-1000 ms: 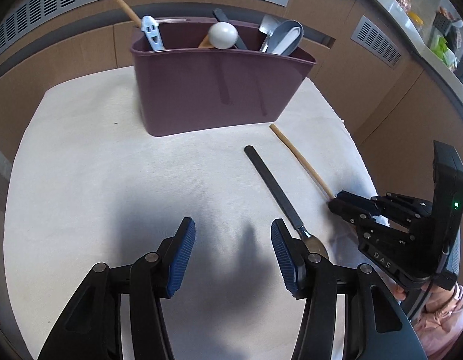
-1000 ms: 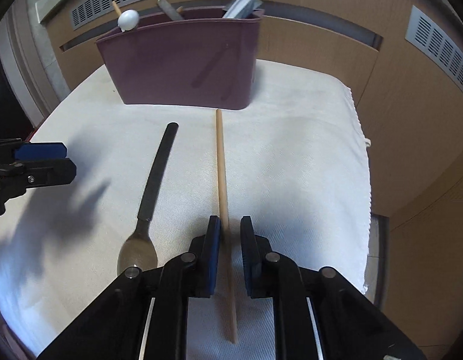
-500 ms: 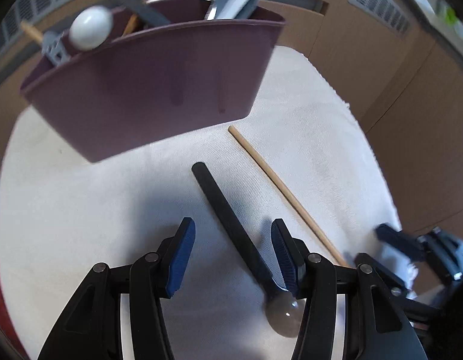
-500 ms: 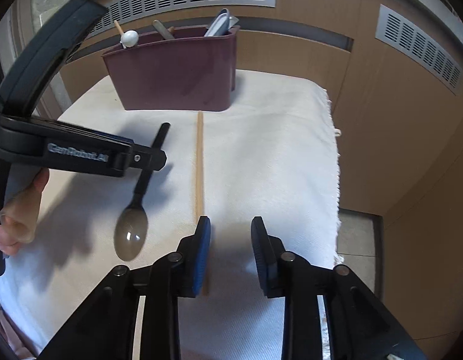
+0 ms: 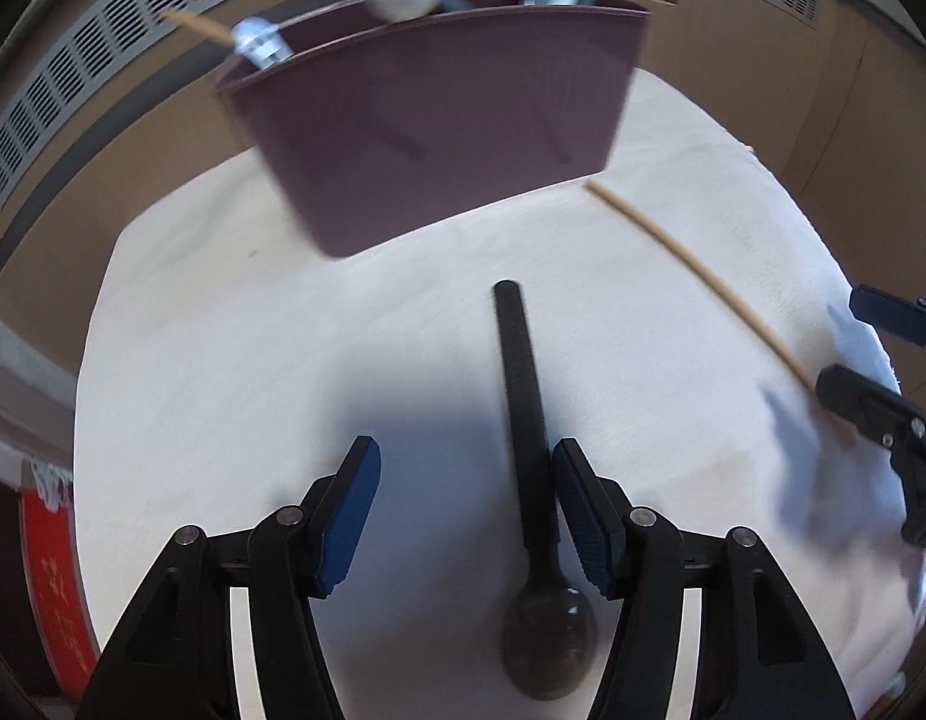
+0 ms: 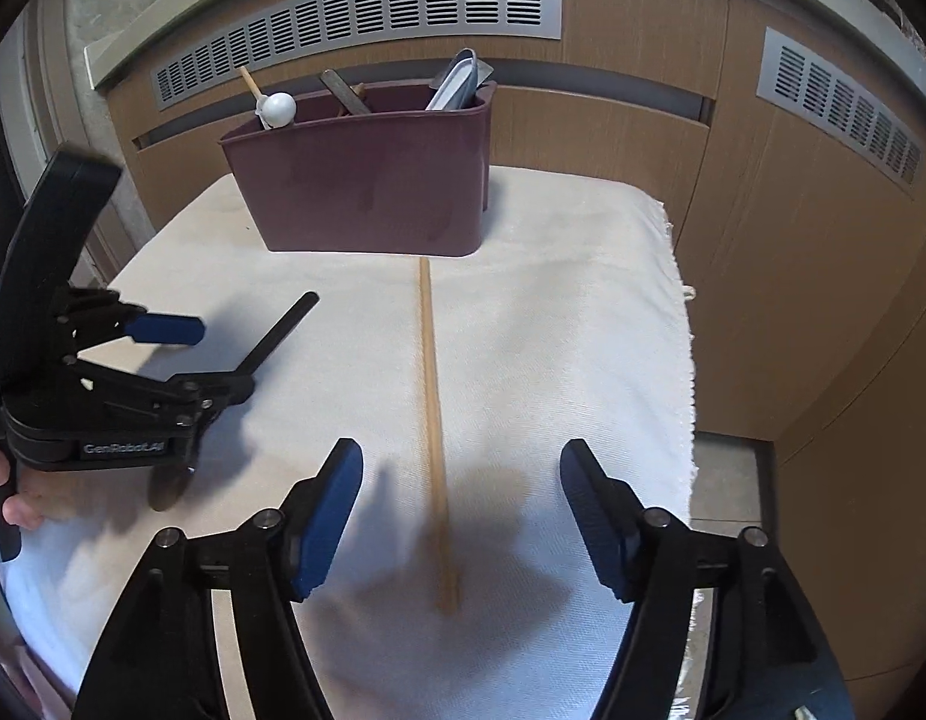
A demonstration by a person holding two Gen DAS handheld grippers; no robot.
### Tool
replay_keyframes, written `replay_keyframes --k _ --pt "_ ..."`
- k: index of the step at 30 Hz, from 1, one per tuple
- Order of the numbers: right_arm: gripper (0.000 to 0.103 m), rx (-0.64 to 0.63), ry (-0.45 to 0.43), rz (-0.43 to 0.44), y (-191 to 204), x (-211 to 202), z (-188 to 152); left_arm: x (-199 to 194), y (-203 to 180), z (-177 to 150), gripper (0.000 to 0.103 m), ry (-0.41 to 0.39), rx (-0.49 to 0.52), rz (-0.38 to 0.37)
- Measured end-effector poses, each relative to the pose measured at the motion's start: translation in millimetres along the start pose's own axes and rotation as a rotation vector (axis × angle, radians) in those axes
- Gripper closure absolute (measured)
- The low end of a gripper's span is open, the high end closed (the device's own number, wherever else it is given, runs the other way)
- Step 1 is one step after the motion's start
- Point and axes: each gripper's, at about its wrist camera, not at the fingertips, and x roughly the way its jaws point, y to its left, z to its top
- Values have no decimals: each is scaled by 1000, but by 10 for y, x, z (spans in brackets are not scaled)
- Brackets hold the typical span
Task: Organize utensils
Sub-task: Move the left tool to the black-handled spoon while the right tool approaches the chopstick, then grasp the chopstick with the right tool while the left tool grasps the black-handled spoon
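Both grippers stand wide apart in front of the maroon utensil caddy (image 6: 366, 180): the left gripper (image 5: 466, 510) straddles the black-handled spoon (image 5: 526, 420), whose handle lies just beside its right pad and points toward the caddy, bowl nearest the camera. Spread equally wide, the right gripper (image 6: 463, 516) holds nothing, the wooden chopstick (image 6: 432, 420) lying on the white cloth (image 6: 583, 330) between its fingers, far end almost at the caddy's base.
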Motion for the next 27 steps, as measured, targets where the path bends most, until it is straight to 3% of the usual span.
replay_keyframes --k 3,5,6,8,10,14,21,27 --pt "37 27 16 38 24 106 62 4 238 -77 43 14 -67 -67" --pt "40 31 28 37 51 208 111 -10 322 -110 43 11 -88 -73" --pt "43 24 36 31 67 256 129 -16 352 -129 43 12 -91 -73" --pt "63 -7 58 5 109 373 181 -36 394 -165 43 12 -90 -79" --pt "65 -35 71 -29 153 487 235 -39 404 -179 43 12 -84 -82" --pt "81 -44 89 -27 234 534 281 -67 458 -199 43 10 -82 -83" --pt "81 -23 140 104 430 415 125 -5 282 -124 43 7 -76 -96" --pt "81 5 138 125 422 365 28 -9 274 -132 43 4 -74 -97"
